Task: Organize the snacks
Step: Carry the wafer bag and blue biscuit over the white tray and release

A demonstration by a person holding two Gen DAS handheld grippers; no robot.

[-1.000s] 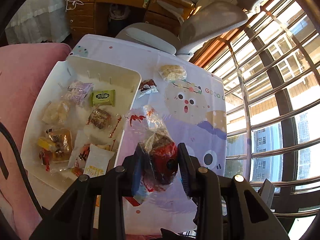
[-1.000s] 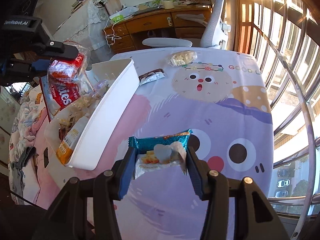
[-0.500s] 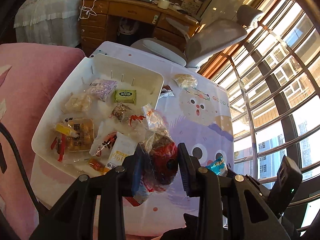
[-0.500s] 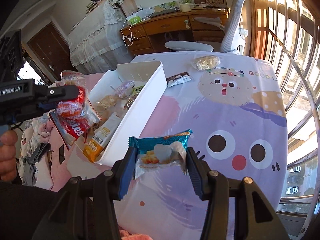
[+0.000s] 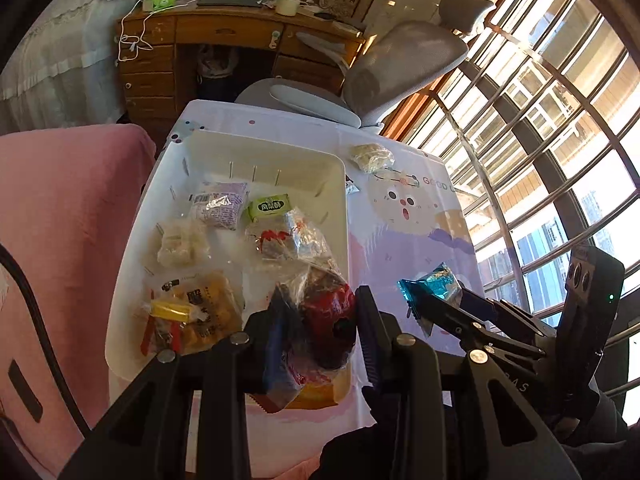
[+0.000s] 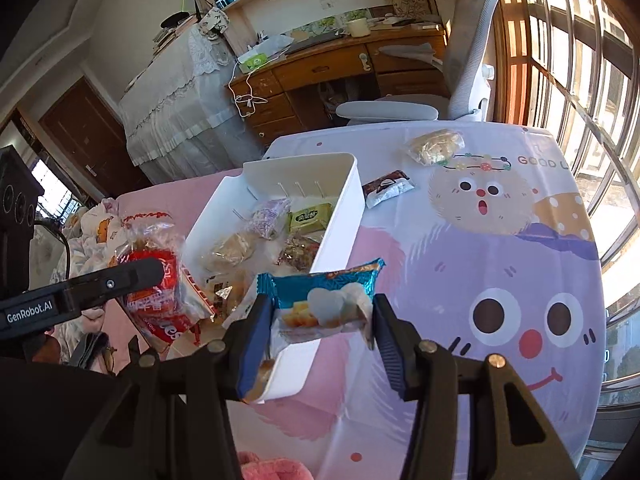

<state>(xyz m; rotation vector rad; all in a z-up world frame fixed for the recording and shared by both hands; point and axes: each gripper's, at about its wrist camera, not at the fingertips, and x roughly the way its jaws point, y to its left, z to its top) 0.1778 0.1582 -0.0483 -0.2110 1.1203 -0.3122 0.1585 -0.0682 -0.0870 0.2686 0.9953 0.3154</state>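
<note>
Sunlit room held a wooden desk [image 6: 340, 68] and a grey mesh office chair [image 5: 400, 64] behind a table under a glossy printed tablecloth [image 6: 500, 248] with cartoon faces in lilac and pink. On it sat a white, smooth-walled rectangular plastic bin [image 6: 340, 224] with rounded corners. Inside lay 6 or so crinkly wrapped snacks, among them a purple foil packet [image 5: 218, 206], a green packet [image 5: 269, 206], a pale puffed-rice block [image 5: 180, 242] and a clear pack of yellow cakes [image 5: 200, 312]. Left gripper [image 5: 320, 326] was closed nearly fully on a crumpled clear-and-red snack bag [image 5: 328, 320], held above the near end of the bin. Right gripper [image 6: 320, 328] stood about half open, its blue-padded jaws pressed on a shiny teal foil snack pack [image 6: 320, 300] with a clear window, held over the bin's near right wall. Out on the cloth lay 2 loose snacks: a lumpy clear-wrapped rice cake [image 6: 436, 146] near the far edge and a small dark-and-white sachet [image 6: 386, 190] just beside the bin's far right corner.
</note>
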